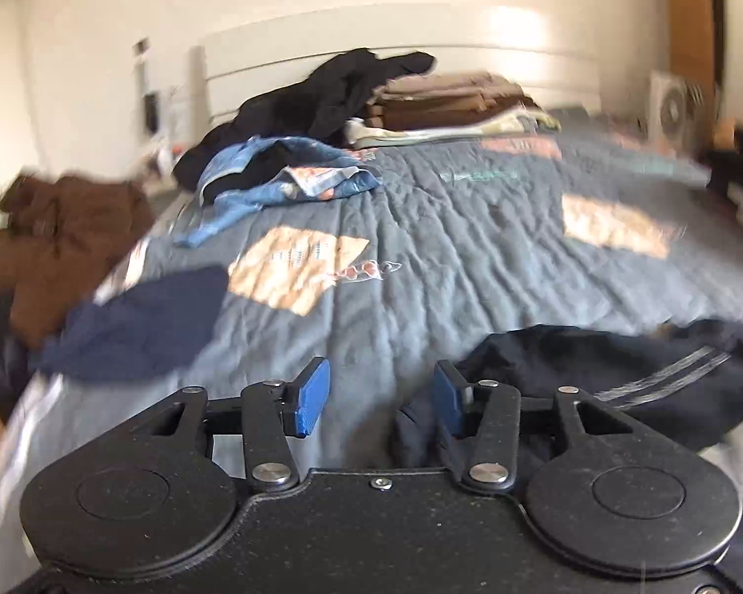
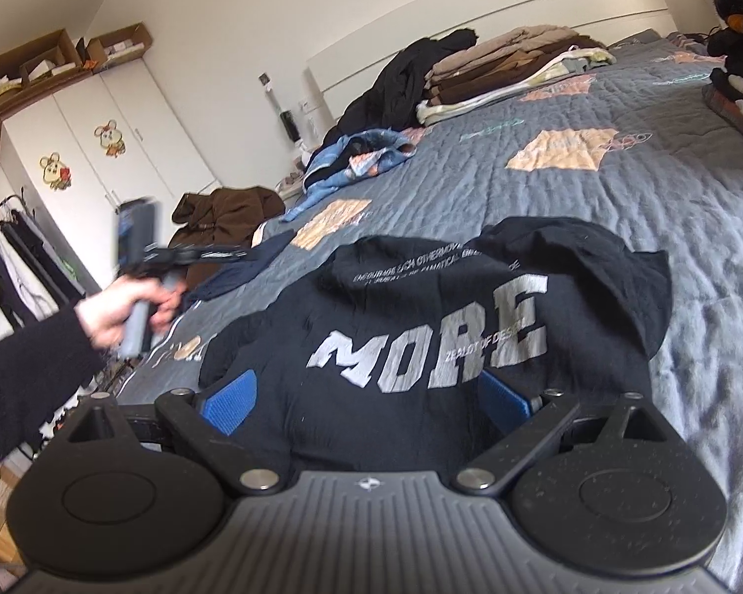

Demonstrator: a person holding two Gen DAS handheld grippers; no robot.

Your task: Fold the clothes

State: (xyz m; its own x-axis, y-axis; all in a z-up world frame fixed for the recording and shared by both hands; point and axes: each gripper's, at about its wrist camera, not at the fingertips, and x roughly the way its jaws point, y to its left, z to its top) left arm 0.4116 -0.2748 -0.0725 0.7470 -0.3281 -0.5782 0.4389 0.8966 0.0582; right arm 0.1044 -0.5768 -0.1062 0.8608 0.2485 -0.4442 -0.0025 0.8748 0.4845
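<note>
Lying crumpled on the grey quilted bed point(image 2: 619, 208), the black T-shirt point(image 2: 421, 307) with the white word "MORE" sits at the near edge, print up, its upper part bunched into folds. The right gripper point(image 2: 366, 398) is over its lower hem; its blue fingers point(image 2: 230, 403) stand wide apart on either side of the cloth, released, with the fabric between them but not pinched as far as the view shows.

Off to the left side of the right wrist view, a hand point(image 2: 119, 312) in a dark sleeve holds the left gripper point(image 2: 138, 237) lifted above the bed edge, blurred. In its own camera the left gripper point(image 1: 381, 391) has its blue fingers point(image 1: 312, 396) parted with only quilt showing in the gap, so it grasps nothing; the right finger stands just beside a fold of the black T-shirt point(image 1: 594, 371), whose pale stripes show at lower right.

Elsewhere on the bed: a navy garment point(image 1: 138, 326) near the left edge, a blue patterned garment point(image 1: 282, 178) farther back, a loose black pile point(image 1: 322, 99) by the white headboard point(image 1: 421, 59), and a folded stack point(image 1: 451, 104) of tan and brown clothes beside it. A brown garment point(image 1: 59, 247) is heaped at the far left edge, and a white wardrobe point(image 2: 99, 148) with cartoon stickers stands behind
</note>
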